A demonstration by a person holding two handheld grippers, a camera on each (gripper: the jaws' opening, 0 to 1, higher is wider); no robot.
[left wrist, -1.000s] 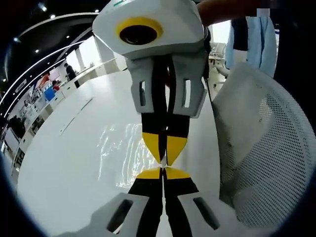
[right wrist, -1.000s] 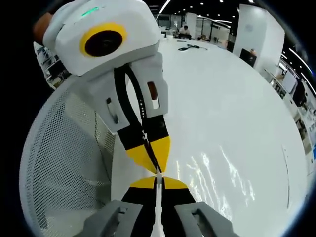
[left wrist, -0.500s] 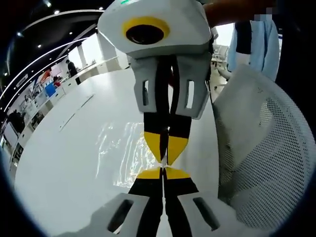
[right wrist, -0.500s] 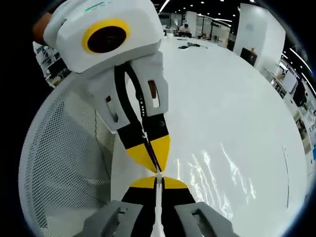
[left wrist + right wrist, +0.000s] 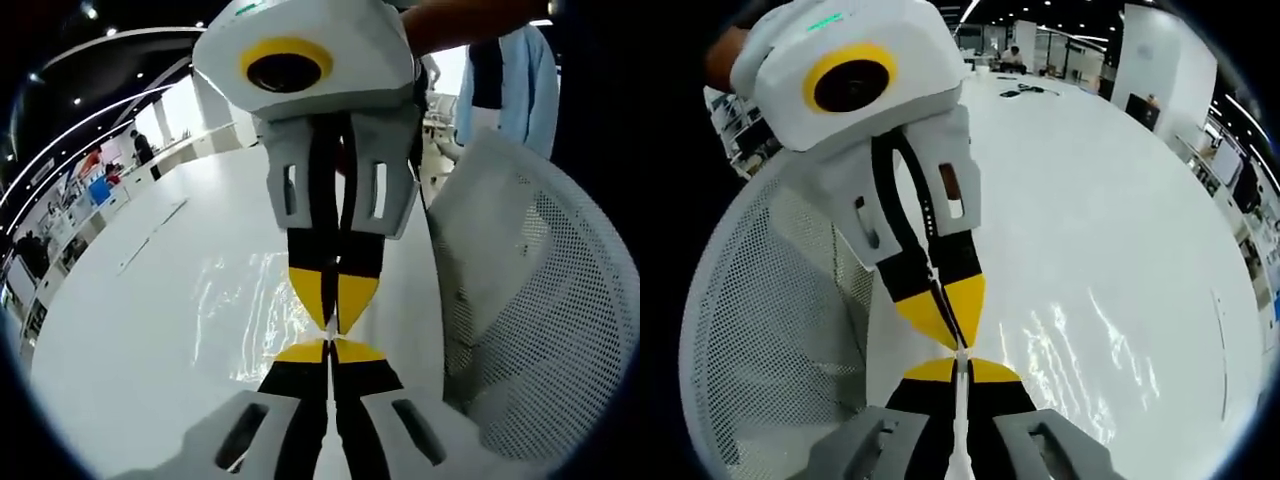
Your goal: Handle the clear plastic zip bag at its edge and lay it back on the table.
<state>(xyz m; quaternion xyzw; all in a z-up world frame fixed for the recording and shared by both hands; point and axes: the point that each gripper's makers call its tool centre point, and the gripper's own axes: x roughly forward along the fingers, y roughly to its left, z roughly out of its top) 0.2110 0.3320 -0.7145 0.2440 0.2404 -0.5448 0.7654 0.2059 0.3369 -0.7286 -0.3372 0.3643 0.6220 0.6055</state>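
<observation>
- The clear zip bag (image 5: 245, 320) (image 5: 1080, 370) shows as glinting wrinkles over the white table (image 5: 130, 330) (image 5: 1110, 200), stretching away from the meeting tong tips.
- Left tongs (image 5: 329, 350) (image 5: 958, 345) and right tongs (image 5: 330, 328) (image 5: 960, 362), tip to tip, are both pinched closed on its edge.
- A white mesh chair (image 5: 540, 300) (image 5: 770, 330) stands just beside the tongs.

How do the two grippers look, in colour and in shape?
The left gripper and the right gripper match: a white plastic body with slotted white brackets, and black jaws that end in yellow triangular tips. On the left gripper, seen in the right gripper view, a green light glows on top.
</observation>
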